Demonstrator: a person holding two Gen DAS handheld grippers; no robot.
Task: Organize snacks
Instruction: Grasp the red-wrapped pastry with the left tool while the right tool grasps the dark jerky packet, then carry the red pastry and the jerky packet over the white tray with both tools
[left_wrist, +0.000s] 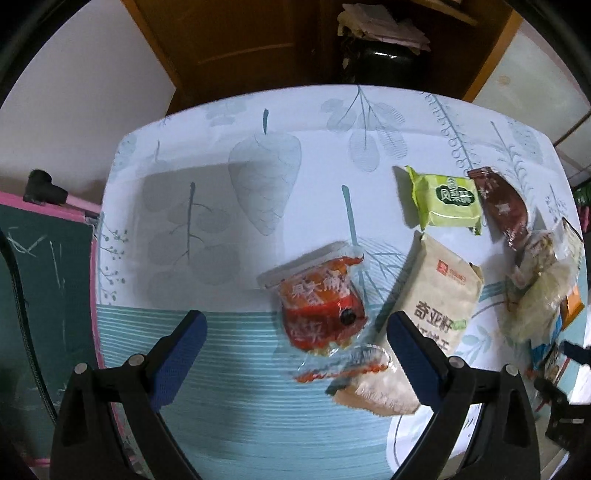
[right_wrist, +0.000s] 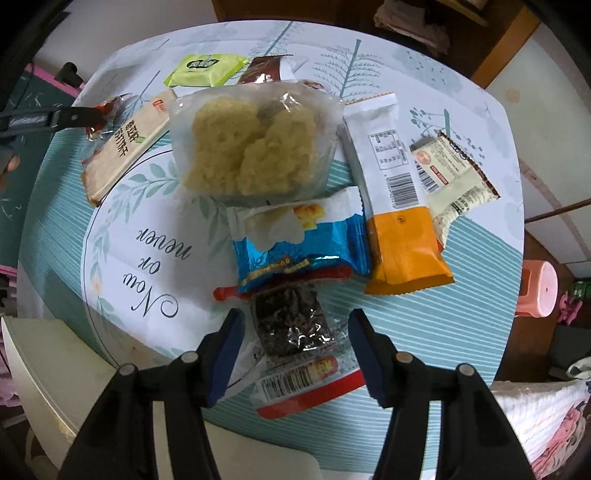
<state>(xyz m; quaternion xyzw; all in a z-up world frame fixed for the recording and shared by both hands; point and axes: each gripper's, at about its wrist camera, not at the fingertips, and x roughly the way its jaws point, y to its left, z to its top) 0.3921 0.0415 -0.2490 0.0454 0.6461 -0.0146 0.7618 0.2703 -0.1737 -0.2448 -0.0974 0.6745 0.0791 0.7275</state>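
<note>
My right hand-held gripper (right_wrist: 293, 347) stood open around a clear-wrapped dark snack bar (right_wrist: 291, 325), low in the frame, pads not touching. My left hand-held gripper (left_wrist: 295, 354) gaped over a red packet (left_wrist: 317, 302). "Now or never" was printed on the counter (right_wrist: 155, 266).

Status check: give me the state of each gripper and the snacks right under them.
left gripper: jaws open, red snack pack between them
red snack pack: sealed, flat on table
right gripper: jaws open, dark snack bar between them
dark snack bar: sealed, partly under blue packet
</note>
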